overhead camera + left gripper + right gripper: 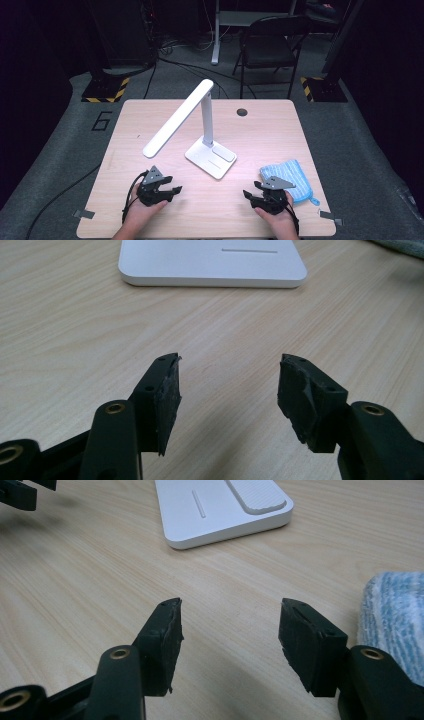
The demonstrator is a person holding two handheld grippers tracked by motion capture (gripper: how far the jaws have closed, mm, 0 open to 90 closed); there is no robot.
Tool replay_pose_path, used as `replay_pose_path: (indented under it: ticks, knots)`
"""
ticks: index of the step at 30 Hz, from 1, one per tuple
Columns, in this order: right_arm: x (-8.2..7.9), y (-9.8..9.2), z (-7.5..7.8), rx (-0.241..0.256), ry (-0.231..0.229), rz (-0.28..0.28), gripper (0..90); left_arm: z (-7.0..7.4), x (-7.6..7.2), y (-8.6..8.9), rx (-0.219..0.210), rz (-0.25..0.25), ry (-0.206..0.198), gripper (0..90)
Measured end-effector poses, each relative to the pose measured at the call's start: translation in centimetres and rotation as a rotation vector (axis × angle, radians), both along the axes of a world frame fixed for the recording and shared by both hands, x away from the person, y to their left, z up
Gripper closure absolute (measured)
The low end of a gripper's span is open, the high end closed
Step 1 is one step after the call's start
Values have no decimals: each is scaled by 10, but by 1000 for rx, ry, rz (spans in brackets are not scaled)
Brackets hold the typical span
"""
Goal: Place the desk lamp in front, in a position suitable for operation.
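A white desk lamp [202,127] stands mid-table, its long head [177,119] slanting down to the left and its flat base [210,158] toward me. A blue cloth [289,179] lies folded at the right. My left gripper [171,193] rests low on the table front left, open and holding nothing, with the lamp base [212,262] ahead of it. My right gripper [251,196] is open too, just left of the cloth [397,612], and it faces the lamp base [220,510].
The wooden table [150,125] has a round cable hole [242,112] at the back. A black chair [270,45] and dark stands sit on the floor beyond. The left gripper's jaws [22,492] appear far off at the top left of the right gripper view.
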State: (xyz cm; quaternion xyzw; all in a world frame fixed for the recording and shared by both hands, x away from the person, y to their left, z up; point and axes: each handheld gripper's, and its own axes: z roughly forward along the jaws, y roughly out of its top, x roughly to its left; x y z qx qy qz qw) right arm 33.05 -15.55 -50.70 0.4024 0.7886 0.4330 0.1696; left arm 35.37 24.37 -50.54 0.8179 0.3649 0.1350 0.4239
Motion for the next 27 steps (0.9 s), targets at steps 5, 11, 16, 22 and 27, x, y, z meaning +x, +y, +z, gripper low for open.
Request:
replay_pose_path:
  ticks: [5,11,16,22,27]
  knots:
    - [-3,0,3,14,-4,20,431,3,-1,0,0,0,-12,409]
    - [-1,4,5,27,-2,39,427,4,0,3,-9,10,-5,398]
    - [-3,8,8,29,-2,58,425,7,4,6,-16,14,4,399]
    - [-8,20,9,-14,-33,78,430,13,9,5,-34,9,-1,403]
    - [-2,27,14,12,-24,64,419,17,13,3,-35,19,-7,428]
